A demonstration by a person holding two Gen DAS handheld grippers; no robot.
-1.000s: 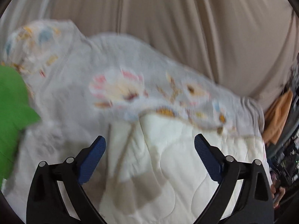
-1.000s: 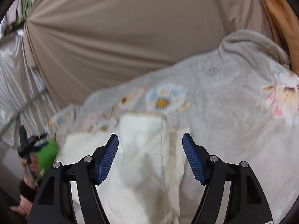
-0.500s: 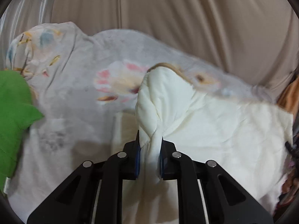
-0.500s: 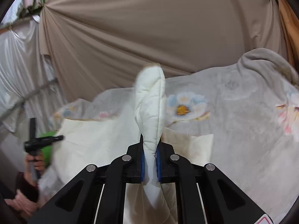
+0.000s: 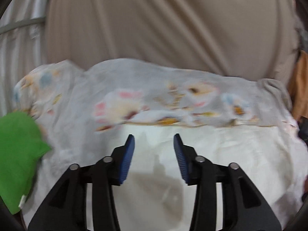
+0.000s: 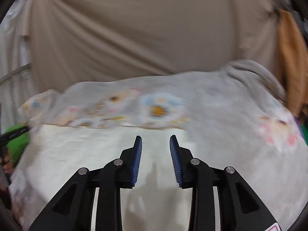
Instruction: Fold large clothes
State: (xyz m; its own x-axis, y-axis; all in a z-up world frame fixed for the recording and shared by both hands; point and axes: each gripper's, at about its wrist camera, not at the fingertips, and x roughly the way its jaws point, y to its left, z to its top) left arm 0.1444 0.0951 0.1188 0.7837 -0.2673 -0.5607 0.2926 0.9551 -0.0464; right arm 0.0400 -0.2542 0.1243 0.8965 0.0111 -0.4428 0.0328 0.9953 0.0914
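A cream quilted blanket (image 5: 221, 154) lies flat on a grey floral bedspread (image 5: 134, 84), its far edge with a floral trim running straight across. In the right wrist view the same cream blanket (image 6: 80, 150) fills the lower left, with the bedspread (image 6: 231, 111) beyond and to the right. My left gripper (image 5: 153, 140) is open and empty just above the blanket. My right gripper (image 6: 155, 141) is open and empty above the blanket near its right edge. Both views are motion-blurred.
A green cloth (image 5: 17, 154) lies at the left edge of the bed and also shows in the right wrist view (image 6: 18, 140). A beige curtain (image 5: 163, 23) hangs behind the bed. An orange cloth (image 6: 290, 57) hangs at the right.
Half a second ago both grippers were shut on a raised fold of the cream blanket. Now both are open and the blanket lies flat, folded toward the far side.
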